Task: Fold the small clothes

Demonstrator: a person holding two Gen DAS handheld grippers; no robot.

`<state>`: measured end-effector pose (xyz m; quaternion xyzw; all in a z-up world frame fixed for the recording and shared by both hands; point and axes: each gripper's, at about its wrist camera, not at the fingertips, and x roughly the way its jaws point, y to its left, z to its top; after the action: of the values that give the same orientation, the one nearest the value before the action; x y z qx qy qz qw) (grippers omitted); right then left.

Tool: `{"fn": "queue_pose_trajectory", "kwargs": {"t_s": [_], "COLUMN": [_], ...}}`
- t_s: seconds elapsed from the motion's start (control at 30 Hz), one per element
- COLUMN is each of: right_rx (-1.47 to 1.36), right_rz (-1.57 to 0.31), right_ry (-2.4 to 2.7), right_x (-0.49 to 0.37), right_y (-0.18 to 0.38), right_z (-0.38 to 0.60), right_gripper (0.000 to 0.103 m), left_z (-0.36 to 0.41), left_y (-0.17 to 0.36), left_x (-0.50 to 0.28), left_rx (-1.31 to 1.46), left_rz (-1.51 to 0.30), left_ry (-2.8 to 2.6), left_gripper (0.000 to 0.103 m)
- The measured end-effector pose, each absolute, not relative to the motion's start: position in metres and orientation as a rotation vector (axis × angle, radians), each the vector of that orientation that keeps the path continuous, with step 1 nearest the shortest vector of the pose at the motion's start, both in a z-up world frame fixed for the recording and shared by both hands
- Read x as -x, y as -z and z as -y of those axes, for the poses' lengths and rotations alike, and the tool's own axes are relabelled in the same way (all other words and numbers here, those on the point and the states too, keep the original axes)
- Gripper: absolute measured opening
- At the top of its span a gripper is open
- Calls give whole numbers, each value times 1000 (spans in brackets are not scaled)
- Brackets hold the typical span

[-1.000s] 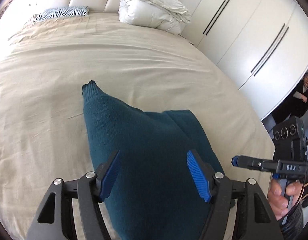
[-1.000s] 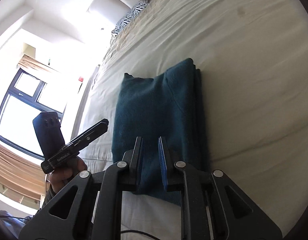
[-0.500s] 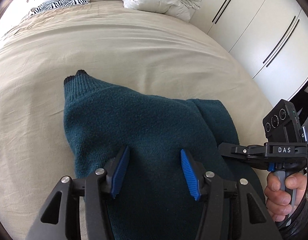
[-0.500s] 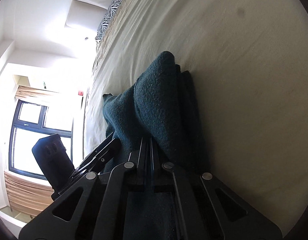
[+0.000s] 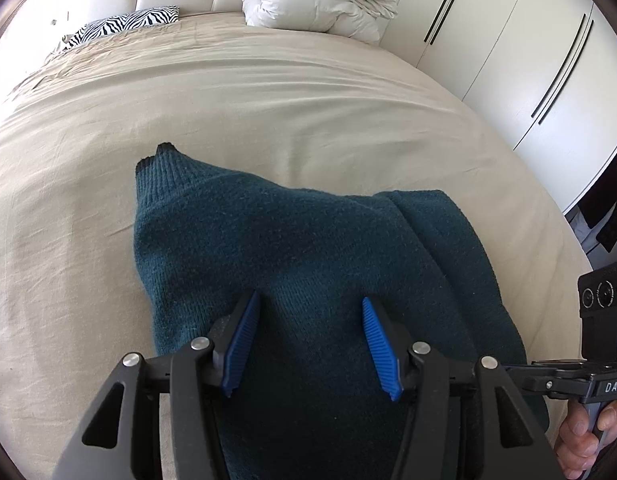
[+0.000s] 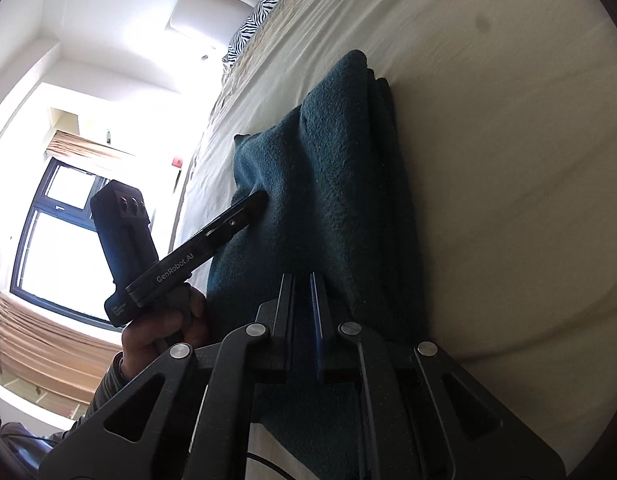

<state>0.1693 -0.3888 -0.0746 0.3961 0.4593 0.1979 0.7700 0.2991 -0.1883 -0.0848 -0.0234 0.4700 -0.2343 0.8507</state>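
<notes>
Left gripper (image 5: 310, 344) sits nearest, blue pads spread wide over the teal sweater (image 5: 300, 264), nothing pinched; its jaws have just been closing a bit, knit lies under and between them but the pads don't press it. Probably poised to pin or take the near edge for the next fold. Right gripper (image 6: 304, 320) is pressed together low at the sweater's near edge; whether a layer of knit is caught in it, can't tell. Sweater lies on the beige bed sheet (image 5: 268, 92), part folded, ribbed cuff (image 5: 158, 168) pointing away. Left view alone shows the cuff, the white duvet (image 5: 316, 0) and the wardrobe doors (image 5: 520, 48) beyond. Right view alone shows stacked fold layers along the sweater's side, the hand (image 6: 164, 332) holding the left gripper, and the window (image 6: 56, 240).
</notes>
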Motion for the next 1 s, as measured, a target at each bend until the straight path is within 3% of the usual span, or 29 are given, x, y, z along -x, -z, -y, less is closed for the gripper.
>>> {"fn": "queue_pose_trajectory", "kwargs": {"t_s": [0.07, 0.17, 0.5, 0.53, 0.57, 0.6, 0.67, 0.7, 0.77, 0.83, 1.0], "right_rx": [-834, -782, -761, -754, -748, -745, -752, -747, -744, -737, -775], "right_rz": [-981, -984, -989, -976, -960, -943, -888, -865, -862, -916, -1018], "right_ry": [-434, -471, -403, -400, -393, -376, -342, -328, -311, -263, -243], "right_x": [-157, -137, -101, -97, -92, -90, -91, -92, -99, -110, -148], "right_y": [64, 61, 64, 59, 52, 45, 33, 27, 21, 22, 40], "right_z": [384, 371, 371, 371, 374, 375, 388, 392, 402, 414, 428], "right_gripper": [8, 17, 19, 22, 34, 53, 68, 68, 68, 68, 68], "left_z": [188, 190, 190, 189, 188, 185, 175, 166, 143, 118, 96], "left_y": [86, 86, 86, 85, 83, 79, 69, 62, 45, 36, 54], "left_x": [-300, -299, -297, -297, -296, -293, -285, -281, -269, -259, -259], "left_rx": [49, 45, 42, 46, 52, 61, 92, 119, 191, 254, 333], "left_rz": [-986, -978, -962, -959, -949, -939, -937, -936, -911, -877, -1004], "left_ry": [495, 491, 489, 491, 493, 495, 493, 482, 444, 396, 379], "left_gripper": [57, 57, 57, 57, 57, 57, 56, 56, 66, 89, 90]}}
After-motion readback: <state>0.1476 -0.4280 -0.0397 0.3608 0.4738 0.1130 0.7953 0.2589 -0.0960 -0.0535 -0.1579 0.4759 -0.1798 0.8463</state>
